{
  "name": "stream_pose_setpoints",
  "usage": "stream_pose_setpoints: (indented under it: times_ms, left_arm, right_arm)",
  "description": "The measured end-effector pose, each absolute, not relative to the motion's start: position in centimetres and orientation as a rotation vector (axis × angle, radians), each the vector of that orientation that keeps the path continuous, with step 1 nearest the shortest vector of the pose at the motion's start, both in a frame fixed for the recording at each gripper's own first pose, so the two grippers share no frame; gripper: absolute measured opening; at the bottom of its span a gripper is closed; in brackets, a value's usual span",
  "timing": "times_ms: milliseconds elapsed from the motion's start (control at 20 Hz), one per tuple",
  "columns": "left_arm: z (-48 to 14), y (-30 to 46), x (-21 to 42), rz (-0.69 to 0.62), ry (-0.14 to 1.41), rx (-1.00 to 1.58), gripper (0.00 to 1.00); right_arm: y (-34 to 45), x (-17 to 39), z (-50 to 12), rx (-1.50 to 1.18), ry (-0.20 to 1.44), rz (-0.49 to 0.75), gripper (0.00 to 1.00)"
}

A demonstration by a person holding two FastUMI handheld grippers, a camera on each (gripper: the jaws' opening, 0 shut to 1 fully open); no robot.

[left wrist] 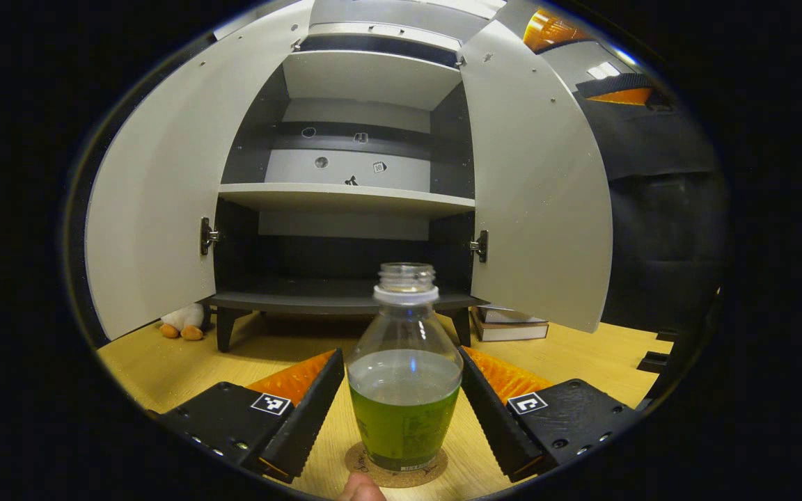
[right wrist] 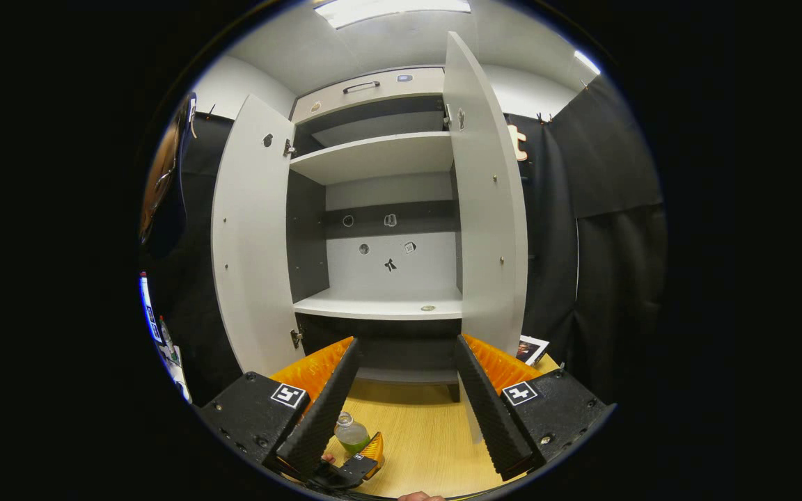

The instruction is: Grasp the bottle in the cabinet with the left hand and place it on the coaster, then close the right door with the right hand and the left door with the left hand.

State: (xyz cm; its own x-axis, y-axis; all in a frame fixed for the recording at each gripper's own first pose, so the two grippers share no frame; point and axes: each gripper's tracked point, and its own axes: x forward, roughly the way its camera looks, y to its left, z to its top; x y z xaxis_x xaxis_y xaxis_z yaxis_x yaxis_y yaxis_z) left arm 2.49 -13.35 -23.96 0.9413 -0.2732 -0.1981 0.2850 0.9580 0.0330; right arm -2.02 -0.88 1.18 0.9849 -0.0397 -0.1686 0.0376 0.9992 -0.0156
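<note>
Bottle: clear plastic bottle with green liquid in its lower half and no cap, standing upright on the round cork coaster on the light wooden tabletop, in front of the cabinet; it also shows small and low in the right gripper view.
Left gripper: left gripper has its jaws spread to either side of the bottle; whether the fingers touch the bottle's sides I cannot tell.
Right gripper: right gripper is wide open and holds nothing, high above the tabletop and facing the cabinet.
Cabinet: grey-and-white two-door cabinet on short dark legs, with pale shelves inside.
Left door: pale flat left door is swung wide open, its free edge near the front of the tabletop.
Right door: pale flat right door is open too; in the right gripper view it stands nearly edge-on, just beyond the right-hand finger.
Open room: bare tabletop lies between the bottle and the cabinet's legs, and out in front of both doors.
Around: a white and orange plush toy lies behind the left door by a cabinet leg; stacked books lie behind the right door's lower edge.
Person: a fingertip shows just before the coaster.
</note>
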Motion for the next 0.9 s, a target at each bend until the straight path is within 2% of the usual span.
stream_pose_setpoints:
  times_ms: [250, 600, 900]
  left_arm:
    - [-19.6, -13.1, 2.4, -0.287, 0.136, 0.051, 0.97]
    - [-9.8, -12.9, 2.4, -0.286, 0.085, -0.019, 0.97]
    - [-4.1, -9.2, 3.1, -0.214, 0.066, 0.000, 0.96]
  right_arm:
    - [-1.0, -1.9, 1.3, -0.006, 0.160, -0.029, 0.84]
    - [-1.8, -0.3, 2.7, 0.016, 0.079, 0.008, 0.84]
    - [-2.0, 1.0, 4.1, 0.027, -0.006, 0.045, 0.84]
